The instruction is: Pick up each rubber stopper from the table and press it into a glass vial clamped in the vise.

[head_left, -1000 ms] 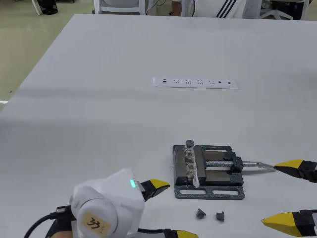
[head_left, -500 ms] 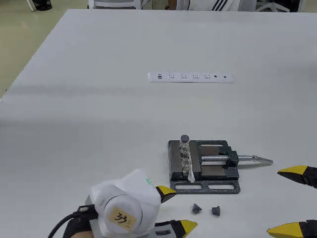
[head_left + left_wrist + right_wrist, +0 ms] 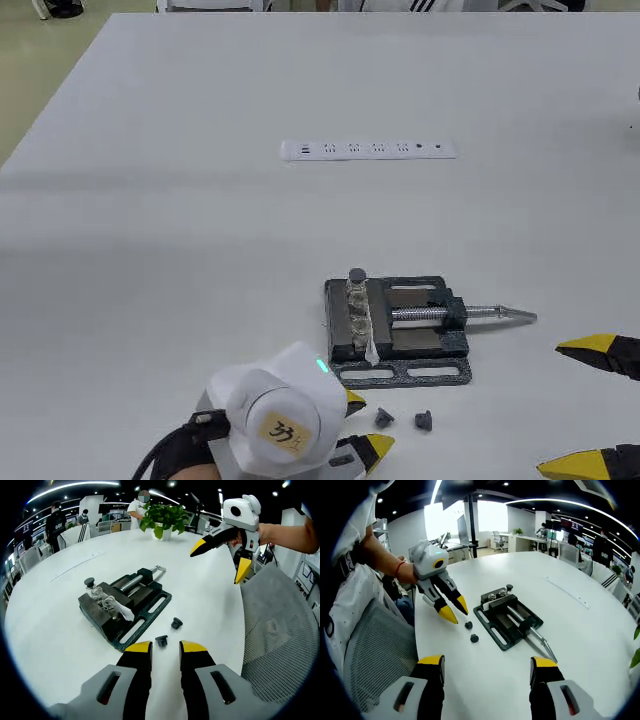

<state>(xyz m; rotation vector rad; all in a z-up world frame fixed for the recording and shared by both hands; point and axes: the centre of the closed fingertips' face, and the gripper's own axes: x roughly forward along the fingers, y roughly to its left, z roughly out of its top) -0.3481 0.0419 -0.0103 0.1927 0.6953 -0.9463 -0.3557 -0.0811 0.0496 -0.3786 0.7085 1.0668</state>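
1. The white body of your left tongs point(image 3: 365, 422) carries a yellow sticker point(image 3: 285, 433) with handwritten digits that look like "33". The marks printed on the white power strip point(image 3: 368, 150) are too small to read.
2. The vise point(image 3: 420, 340) sits on the table point(image 3: 200, 230) and clamps a short row of glass vials point(image 3: 357, 312) between its jaws. The vial at the far end wears a dark capped stopper point(image 3: 357, 275). The ones beside it look open-topped. A white scrap point(image 3: 372, 351) sticks out at the near end of the row.
3. Two loose rubber stoppers lie on the table just in front of the vise's slotted base, near each other but apart. They are the left stopper point(image 3: 384, 415) and the right stopper point(image 3: 423, 421).
4. Your left tongs stand at a narrow gap and hold nothing. In the left gripper view, the left stopper lies just ahead of the tips, in line with the gap, and does not touch them.
5. Your right tongs point(image 3: 550, 406) are spread wide and empty. They are off to the right of the vise, past the end of its screw handle point(image 3: 500, 314), which points their way.
6. The power strip lies well beyond the vise. A potted plant point(image 3: 165, 517) stands at the far side of the table, and a grey mesh chair point(image 3: 280, 630) sits beside the table edge.
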